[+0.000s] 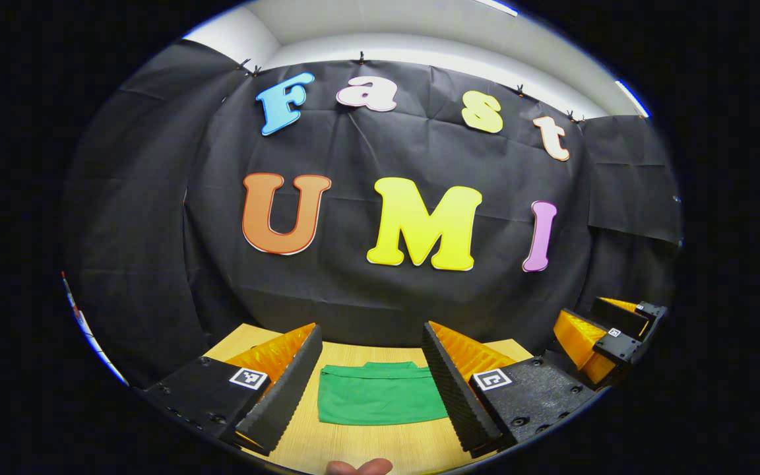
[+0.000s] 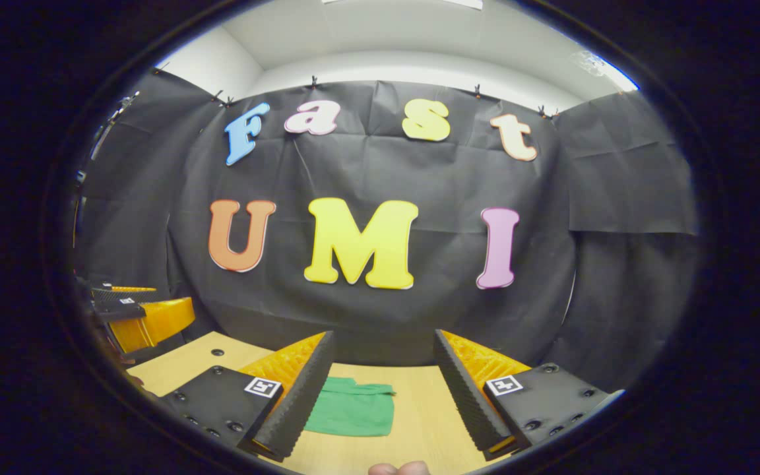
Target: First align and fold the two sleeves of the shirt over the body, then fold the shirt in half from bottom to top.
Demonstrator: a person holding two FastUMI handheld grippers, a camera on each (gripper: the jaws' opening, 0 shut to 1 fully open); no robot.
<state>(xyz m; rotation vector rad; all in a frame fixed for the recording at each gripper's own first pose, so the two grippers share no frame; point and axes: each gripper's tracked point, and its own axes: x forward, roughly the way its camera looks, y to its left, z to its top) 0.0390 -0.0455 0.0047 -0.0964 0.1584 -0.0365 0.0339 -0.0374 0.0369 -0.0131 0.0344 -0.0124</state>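
Observation:
The green shirt (image 1: 380,396) lies flat on the wooden table (image 1: 367,445) as a compact folded rectangle, its collar edge toward the far wall. In the left gripper view my left gripper (image 1: 372,330) hangs open above the table, the shirt showing between its fingers with nothing touching it. The right gripper (image 1: 607,330) shows at the right edge, off the shirt. In the right gripper view the shirt (image 2: 350,409) lies low and left of centre, and my right gripper (image 2: 383,336) is open and holds nothing. The left gripper (image 2: 132,310) shows at the far left.
The table (image 2: 419,422) ends at the black cloth wall just behind the shirt. Bare wood lies to the right of the shirt. A person's fingertip (image 1: 360,467) shows at the bottom edge, and another fingertip (image 2: 398,468) in the right gripper view.

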